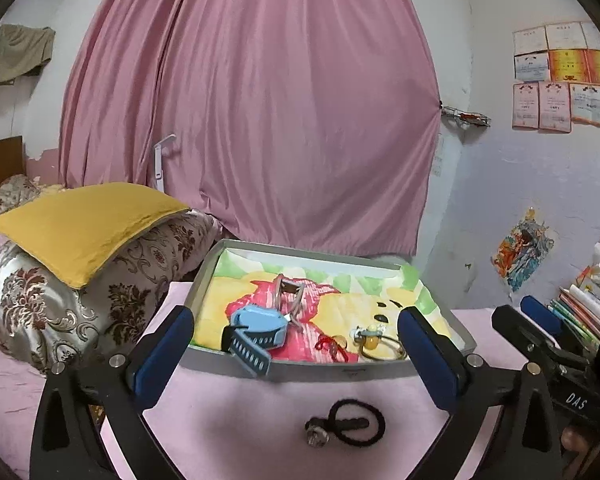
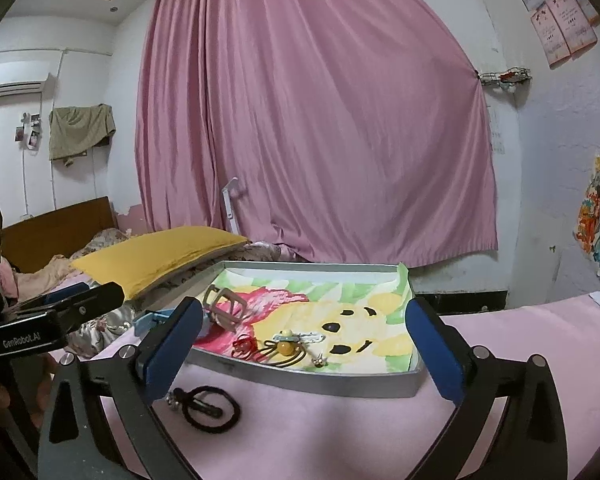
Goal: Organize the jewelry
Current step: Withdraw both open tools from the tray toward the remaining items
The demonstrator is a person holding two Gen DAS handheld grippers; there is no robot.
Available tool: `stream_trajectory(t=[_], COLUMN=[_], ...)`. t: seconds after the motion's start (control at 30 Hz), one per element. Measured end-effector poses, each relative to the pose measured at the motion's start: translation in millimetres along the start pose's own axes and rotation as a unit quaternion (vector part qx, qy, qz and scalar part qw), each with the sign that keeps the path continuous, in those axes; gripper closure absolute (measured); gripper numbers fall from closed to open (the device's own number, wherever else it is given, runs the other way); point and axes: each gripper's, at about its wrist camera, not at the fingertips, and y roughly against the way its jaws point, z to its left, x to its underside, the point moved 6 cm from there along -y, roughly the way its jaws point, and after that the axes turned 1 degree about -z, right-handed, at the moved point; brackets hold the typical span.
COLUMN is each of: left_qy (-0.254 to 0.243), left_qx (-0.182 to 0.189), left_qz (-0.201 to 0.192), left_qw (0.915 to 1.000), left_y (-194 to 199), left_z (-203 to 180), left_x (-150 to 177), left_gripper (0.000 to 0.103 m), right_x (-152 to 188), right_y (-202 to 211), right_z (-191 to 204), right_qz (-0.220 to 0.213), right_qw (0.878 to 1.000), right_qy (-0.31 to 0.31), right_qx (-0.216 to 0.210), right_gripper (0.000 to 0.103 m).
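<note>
A shallow grey tray [image 1: 320, 372] [image 2: 300, 376] lined with a cartoon bear picture stands on the pink tabletop. Inside it lie a blue watch [image 1: 256, 330], a beige hair claw [image 1: 290, 292] [image 2: 226, 306], a red knotted cord [image 1: 332, 346] [image 2: 244, 346] and a hair tie with a yellow bead [image 1: 374, 340] [image 2: 286, 346]. A black hair tie with a clear bead [image 1: 350, 426] [image 2: 208, 402] rests on the table in front of the tray. My left gripper [image 1: 296, 354] is open and empty above that hair tie. My right gripper [image 2: 300, 346] is open and empty, facing the tray.
A yellow pillow [image 1: 84, 224] [image 2: 160, 258] on patterned bedding lies to the left. A pink curtain [image 1: 252, 100] hangs behind. Stacked books [image 1: 580, 312] sit at the right. The other gripper's body [image 2: 40, 324] shows at the left edge of the right wrist view.
</note>
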Motion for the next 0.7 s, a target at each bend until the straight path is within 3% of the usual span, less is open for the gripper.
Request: stream_trajectory(t=[0.4, 0.6, 0.7], left_qy=[-0.028, -0.047, -0.055], left_qx=[-0.009, -0.006, -0.004], left_qz=[0.019, 0.072, 0.100], left_qw=[0.9994, 0.9963, 0.9934], left_y=[22, 18, 12], left_z=[7, 13, 15], left_x=[25, 42, 52], left_gripper=[0.001, 0.001, 0.001], right_x=[16, 25, 35], right_y=[17, 11, 1], right_z=[6, 9, 12], right_qz=[0.019, 0.062, 0.105], right_qw=[0.999, 0.997, 0.993], right_qy=[0.027, 0.047, 0.057], right_qx=[0.000, -0.008, -0.023], right_gripper=[0.003, 0.003, 0.003])
